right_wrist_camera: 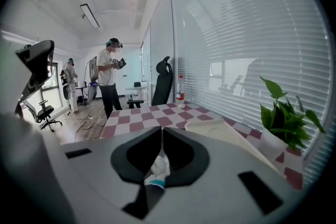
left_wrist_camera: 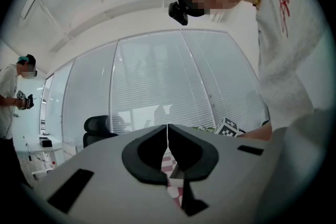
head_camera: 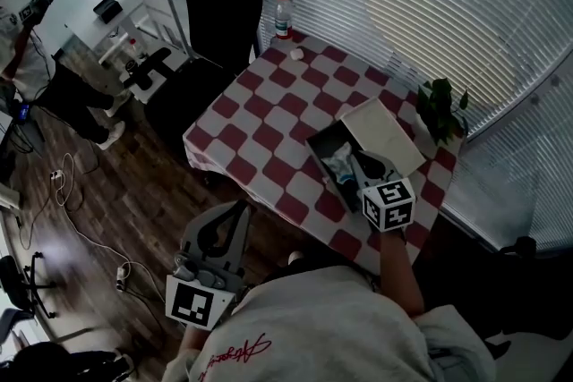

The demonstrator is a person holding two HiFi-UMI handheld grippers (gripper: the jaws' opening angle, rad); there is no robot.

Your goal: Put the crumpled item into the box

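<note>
Lower left of the head view: the left gripper [head_camera: 240, 208], grey with black jaw pads, hangs off the red-and-white checkered table [head_camera: 269, 116]; its jaws meet with nothing between them [left_wrist_camera: 167, 126]. Centre right: a dark open box [head_camera: 324, 135] holds the crumpled white-and-teal item [head_camera: 340, 164]. The right gripper [head_camera: 361, 161] is just above it, jaw tips together [right_wrist_camera: 162, 128], and the item [right_wrist_camera: 159, 166] shows through the gap behind them.
</note>
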